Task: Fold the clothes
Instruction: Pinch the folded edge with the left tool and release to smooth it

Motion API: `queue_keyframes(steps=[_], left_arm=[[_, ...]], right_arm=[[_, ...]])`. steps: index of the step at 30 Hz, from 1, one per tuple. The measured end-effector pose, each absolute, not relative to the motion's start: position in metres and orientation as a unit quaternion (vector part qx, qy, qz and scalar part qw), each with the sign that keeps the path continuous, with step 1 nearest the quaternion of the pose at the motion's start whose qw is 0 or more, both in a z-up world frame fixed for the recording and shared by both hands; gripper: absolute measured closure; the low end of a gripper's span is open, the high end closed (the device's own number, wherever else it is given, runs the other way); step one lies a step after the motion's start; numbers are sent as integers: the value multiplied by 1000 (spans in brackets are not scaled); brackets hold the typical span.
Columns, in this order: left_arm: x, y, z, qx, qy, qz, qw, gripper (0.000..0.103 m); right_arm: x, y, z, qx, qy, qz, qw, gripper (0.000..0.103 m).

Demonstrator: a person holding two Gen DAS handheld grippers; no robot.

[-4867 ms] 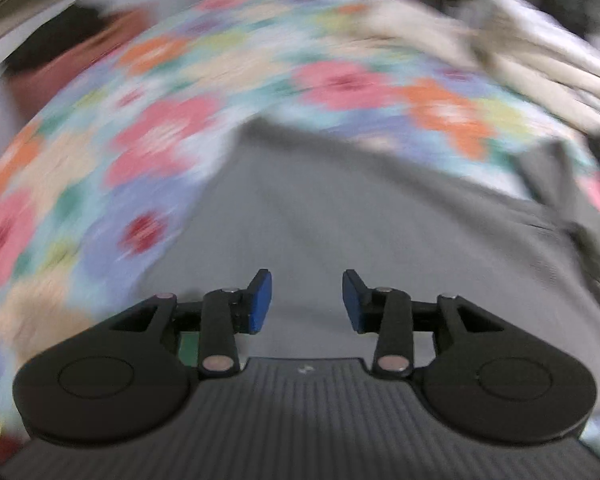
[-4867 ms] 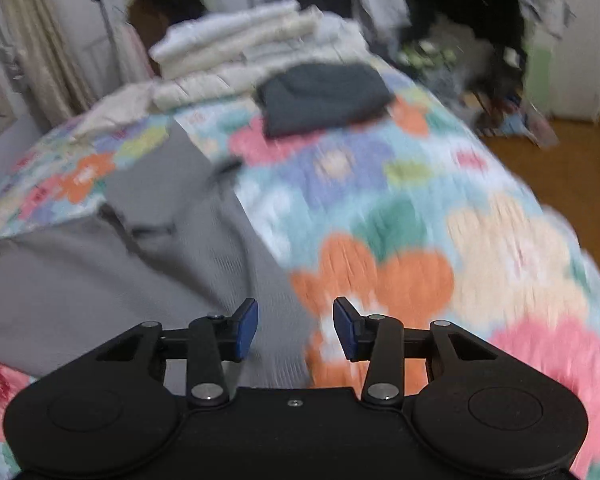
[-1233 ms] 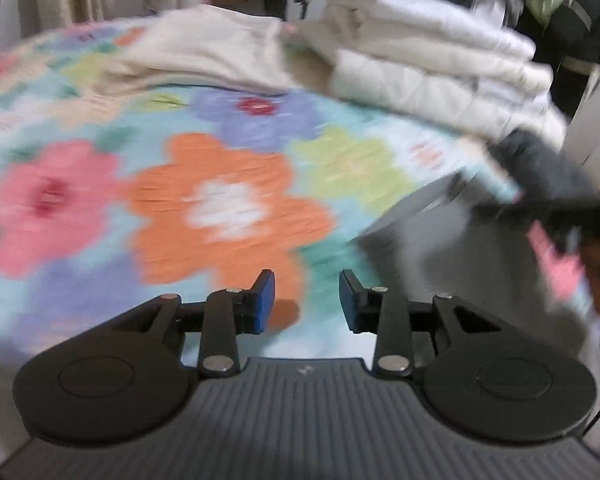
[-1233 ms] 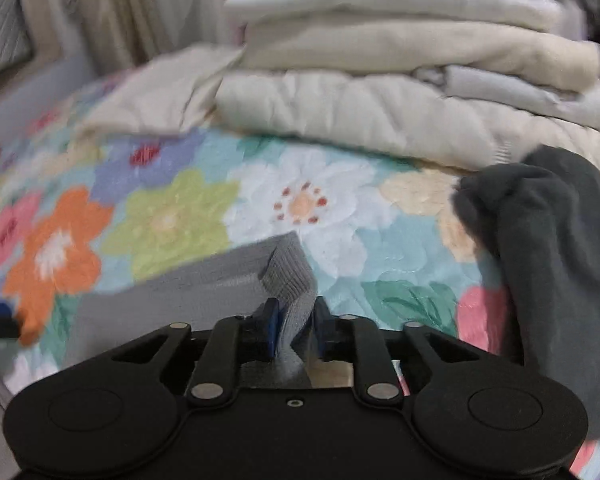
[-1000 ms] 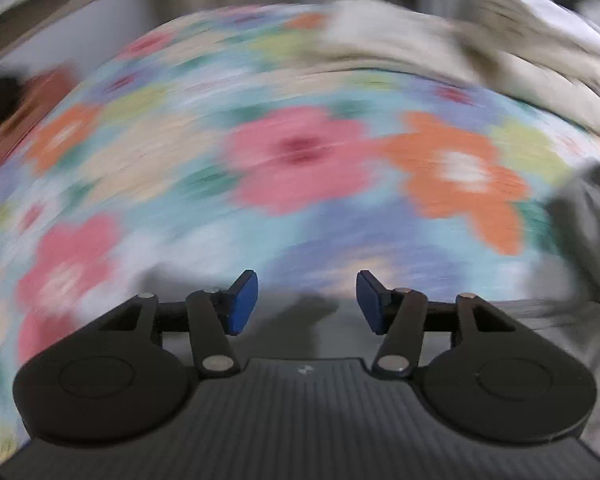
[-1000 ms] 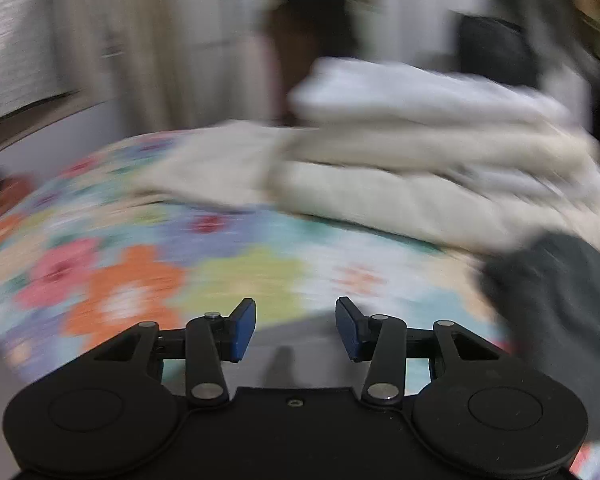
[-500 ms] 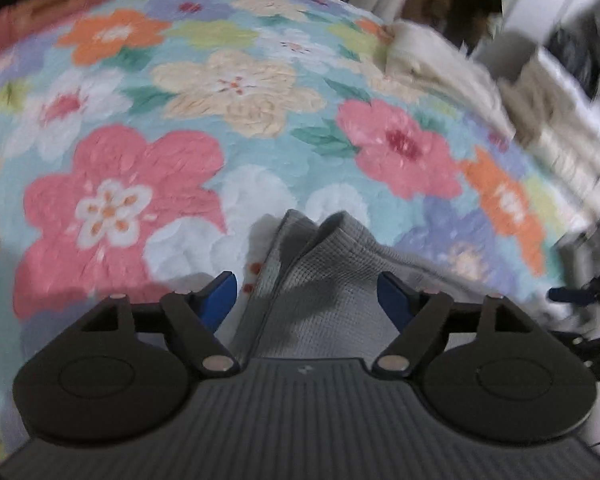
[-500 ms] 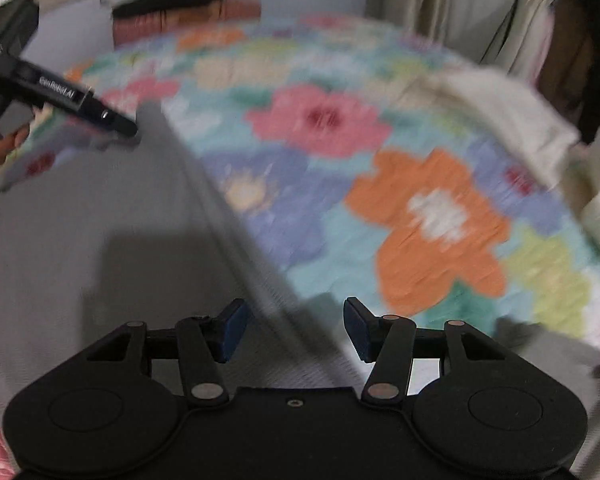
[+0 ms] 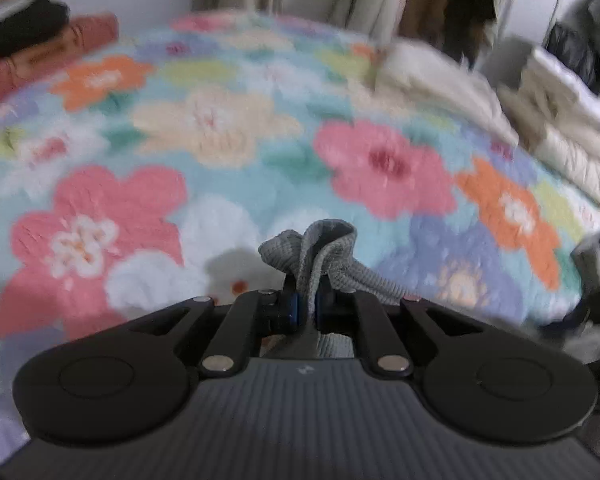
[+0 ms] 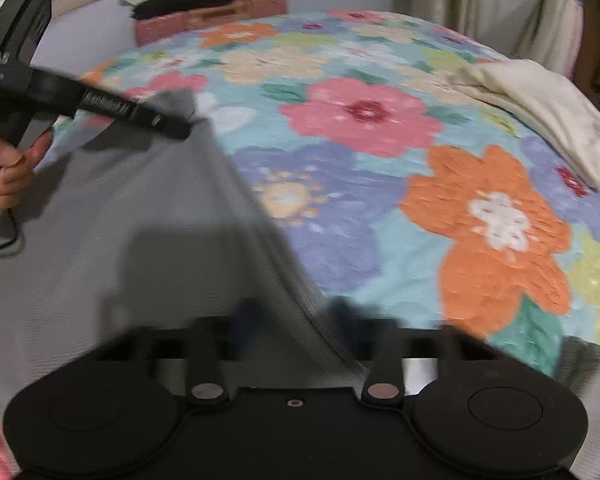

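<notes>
Where both my grippers stood open half a second ago, my left gripper (image 9: 305, 306) now pinches a bunched corner of the grey ribbed garment (image 10: 140, 220). My right gripper (image 10: 296, 320) is blurred mid-close over its edge. It lies spread on the floral bedspread (image 10: 380, 184).

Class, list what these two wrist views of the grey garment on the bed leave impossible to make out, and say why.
- Right gripper, right wrist view: fingers smeared by blur; grip on the garment unreadable.
- Garment's type: left wrist view shows only a bunched corner; the right view's frame edge and gripper body cut it off.
- Quilt pattern, left wrist view: blurred.
</notes>
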State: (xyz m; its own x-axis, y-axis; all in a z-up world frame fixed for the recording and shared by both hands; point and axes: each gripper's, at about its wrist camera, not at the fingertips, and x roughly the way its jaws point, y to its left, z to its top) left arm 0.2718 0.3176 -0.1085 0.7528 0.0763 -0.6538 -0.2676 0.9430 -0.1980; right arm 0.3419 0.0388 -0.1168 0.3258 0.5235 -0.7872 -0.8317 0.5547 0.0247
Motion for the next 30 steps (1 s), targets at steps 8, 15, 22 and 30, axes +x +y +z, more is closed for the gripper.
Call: queue_keyframes(steps=[8,15,22,30], left_arm=[[278,342,-126,-167,379,144,899,87],[286,348,-126,-153,400,188,884,54],[262,338,-97,-181,406,183,877,43],[184,294,-98,-198,453,167,853,22]], right_arm=[[340,71,-103,-243,347,363,830,60],[332,28,-91,-133,379,292,868,45],[237,-87,-60,-12,374,231,898,37],[159,-196,-74,45,413,130,900,37]])
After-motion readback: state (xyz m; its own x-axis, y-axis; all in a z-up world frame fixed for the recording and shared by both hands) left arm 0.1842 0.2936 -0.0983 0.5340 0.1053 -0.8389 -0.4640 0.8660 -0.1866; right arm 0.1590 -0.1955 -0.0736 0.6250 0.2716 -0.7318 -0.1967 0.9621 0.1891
